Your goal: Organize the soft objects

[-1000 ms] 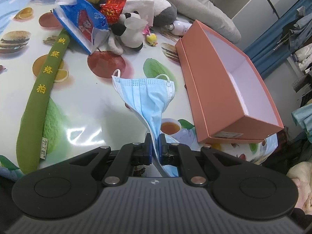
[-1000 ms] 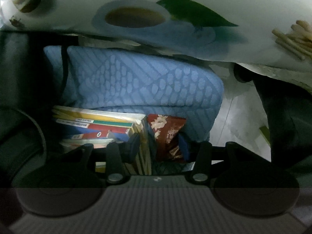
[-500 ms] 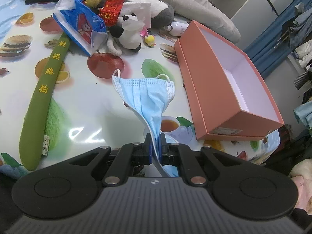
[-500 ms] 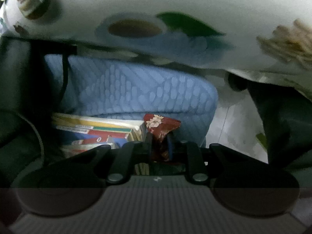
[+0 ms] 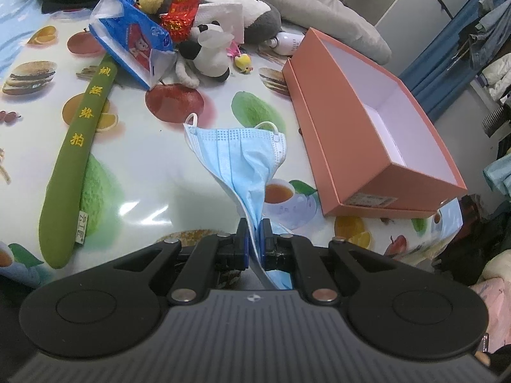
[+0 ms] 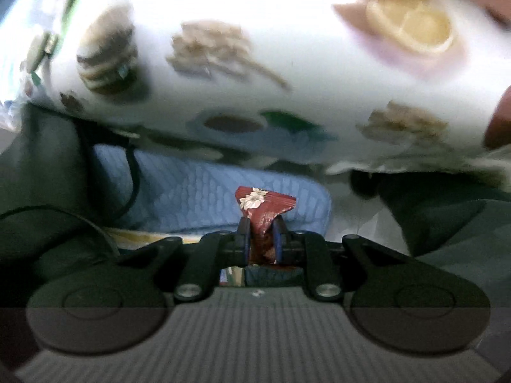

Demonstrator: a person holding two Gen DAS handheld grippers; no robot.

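Firmly pinched in left gripper (image 5: pixel 254 229), mask (image 5: pixel 242 150)

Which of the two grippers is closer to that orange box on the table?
Left. The left gripper, shut on the blue mask, is over the table beside the orange box. The right gripper clamps a dark red packet below the table edge.

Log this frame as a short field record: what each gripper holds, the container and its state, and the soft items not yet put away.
left gripper: shut on blue face mask, which hangs above the tablecloth
right gripper: shut on dark red floral packet, below the table edge, view blurred
container: orange box, open, nothing visible inside
loose soft items: green padded stick, panda plush, grey-white plush
other clutter: blue-white bag, red foil packet
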